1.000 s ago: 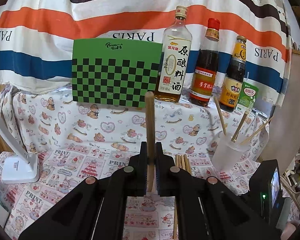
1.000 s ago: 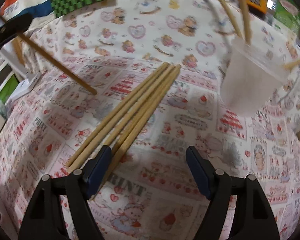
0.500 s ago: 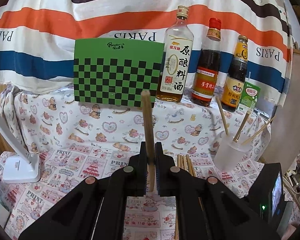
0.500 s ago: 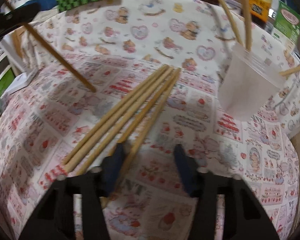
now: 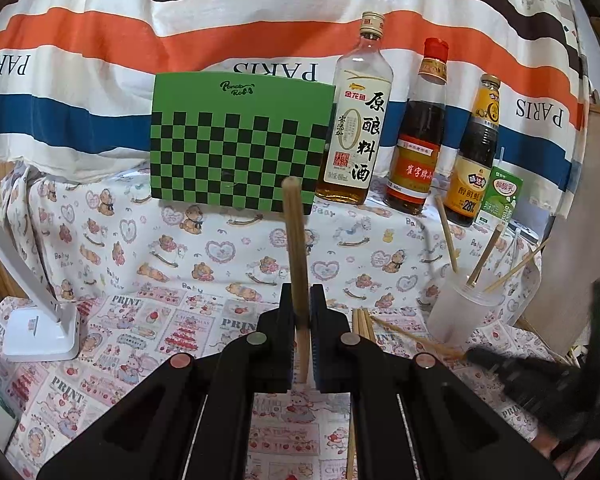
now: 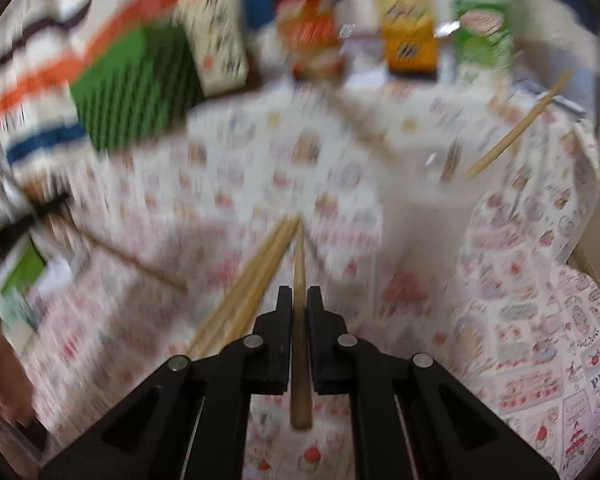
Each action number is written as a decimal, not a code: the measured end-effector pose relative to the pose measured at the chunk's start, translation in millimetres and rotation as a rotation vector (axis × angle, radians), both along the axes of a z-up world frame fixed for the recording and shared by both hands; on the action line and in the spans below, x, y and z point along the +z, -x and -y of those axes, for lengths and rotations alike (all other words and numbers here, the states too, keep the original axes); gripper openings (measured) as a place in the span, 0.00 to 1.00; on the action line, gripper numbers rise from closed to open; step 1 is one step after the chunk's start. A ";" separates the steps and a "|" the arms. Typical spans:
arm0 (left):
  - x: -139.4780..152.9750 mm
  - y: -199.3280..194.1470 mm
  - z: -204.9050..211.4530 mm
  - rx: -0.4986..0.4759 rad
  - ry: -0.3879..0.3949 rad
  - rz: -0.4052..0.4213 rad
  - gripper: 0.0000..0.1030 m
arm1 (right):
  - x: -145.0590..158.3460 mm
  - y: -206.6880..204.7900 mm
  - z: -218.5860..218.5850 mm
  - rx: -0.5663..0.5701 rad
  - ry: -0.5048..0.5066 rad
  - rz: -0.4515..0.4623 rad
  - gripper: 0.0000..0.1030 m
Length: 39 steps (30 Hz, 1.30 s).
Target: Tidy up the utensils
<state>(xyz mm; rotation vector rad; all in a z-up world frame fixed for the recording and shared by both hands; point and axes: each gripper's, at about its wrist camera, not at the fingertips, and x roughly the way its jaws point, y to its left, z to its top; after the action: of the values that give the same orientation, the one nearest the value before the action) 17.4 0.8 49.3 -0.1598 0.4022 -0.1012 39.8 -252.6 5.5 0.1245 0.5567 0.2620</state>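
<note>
Two grippers: each clamped on one chopstick.
Left gripper [image 5: 302, 332]: left chopstick [image 5: 296, 256] upright, tip pointing up.
Right gripper [image 6: 299, 336]: right chopstick [image 6: 300, 320] pointing forward toward frosted cup [image 6: 424, 220].
Loose chopsticks [image 6: 244, 292]: lying diagonally on tablecloth [image 6: 532, 320].

Two wooden chopsticks are clamped, one per gripper. The left chopstick [image 5: 296, 264] stands nearly upright between the closed jaws of the left gripper [image 5: 301, 316], its blunt end uppermost. The right chopstick [image 6: 300, 320] lies lengthwise between the closed jaws of the right gripper [image 6: 299, 312], thick end rearward, tip pointing ahead. Loose chopsticks [image 6: 244, 292] lie bundled on the cloth just left of and ahead of the right gripper. A frosted cup [image 5: 460, 312], ahead and to the right, holds several leaning sticks.
</note>
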 end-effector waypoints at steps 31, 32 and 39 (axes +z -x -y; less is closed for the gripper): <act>13.9 20.0 -1.7 -0.058 0.059 0.107 0.00 | 42.1 53.2 19.4 -0.016 -0.122 0.382 0.06; 14.9 21.6 -2.3 -0.060 0.062 0.116 0.00 | 40.0 49.6 18.6 -0.017 -0.121 0.366 0.06; 9.4 10.5 -2.0 -0.051 0.049 0.050 0.00 | 37.0 48.4 14.6 -0.023 -0.108 0.354 0.06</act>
<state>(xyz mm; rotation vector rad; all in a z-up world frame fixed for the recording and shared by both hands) 6.9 2.8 58.6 -0.1950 0.3542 -0.1647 -8.6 -267.2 42.5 0.1847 0.1897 0.2840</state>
